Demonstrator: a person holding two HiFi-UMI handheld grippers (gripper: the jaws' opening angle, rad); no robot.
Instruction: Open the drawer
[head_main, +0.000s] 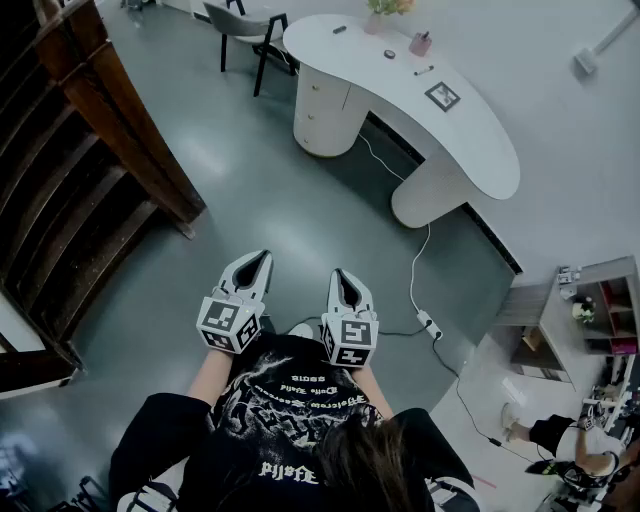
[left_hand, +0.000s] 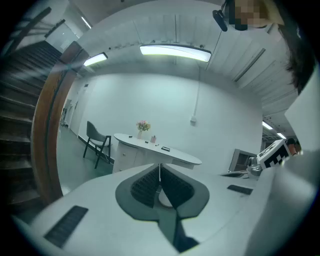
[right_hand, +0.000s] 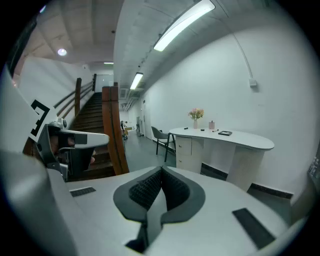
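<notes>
At the upper left, a wooden staircase (head_main: 100, 150) meets the grey floor (head_main: 280, 205). Lower centre, the left gripper (head_main: 262, 257) and right gripper (head_main: 341, 274) hang over it — jaws together, nothing between them. The drawer (head_main: 319, 90) sits well apart, top centre, in the curved white desk's (head_main: 470, 140) pedestal.

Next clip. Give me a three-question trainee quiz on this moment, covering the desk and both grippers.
1. True or false: the left gripper is clamped on a drawer handle.
2. Under which end of the white desk are the drawers? A: the end near the chair. B: the end farthest from that chair. C: both ends.
3. Fill in: the jaws of the right gripper are ____, with nothing between them.
Key: 1 false; it is shut, empty, and held away from the desk. 2 A. 3 shut.
</notes>
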